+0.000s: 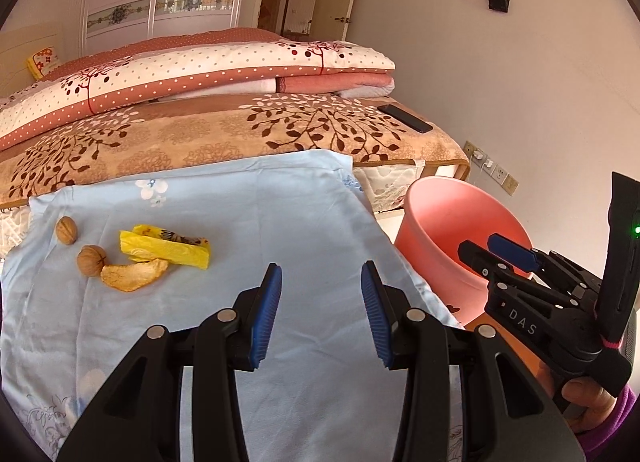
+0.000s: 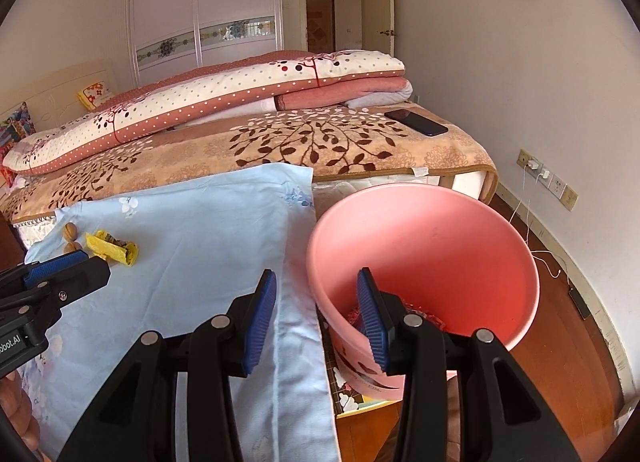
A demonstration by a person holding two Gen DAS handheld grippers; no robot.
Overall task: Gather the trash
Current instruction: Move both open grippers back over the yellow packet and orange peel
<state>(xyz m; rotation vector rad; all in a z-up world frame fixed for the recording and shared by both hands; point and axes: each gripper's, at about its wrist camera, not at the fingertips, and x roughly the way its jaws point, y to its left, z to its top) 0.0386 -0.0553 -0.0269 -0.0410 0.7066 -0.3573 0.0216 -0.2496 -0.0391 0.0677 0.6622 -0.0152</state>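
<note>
Two walnuts (image 1: 66,231) (image 1: 91,260), a crumpled yellow wrapper (image 1: 168,250) and a piece of orange peel (image 1: 134,276) lie together on the left of a light blue cloth (image 1: 240,214). My left gripper (image 1: 322,278) hovers open over bare cloth, to the right of and nearer than this trash. A pink bin (image 2: 424,222) stands off the cloth's right edge, with some red scraps (image 2: 424,312) at its bottom. Open and holding nothing, my right gripper (image 2: 316,278) straddles the bin's near rim. One finger is over the bin and the other over the cloth.
A bed with a brown leaf-pattern blanket (image 2: 320,142) and folded quilts lies behind the cloth, with a dark phone (image 2: 416,122) at its right corner. Charger cables (image 2: 532,238) hang from wall sockets onto the wooden floor right of the bin. A hand holds the right gripper's handle (image 1: 588,398).
</note>
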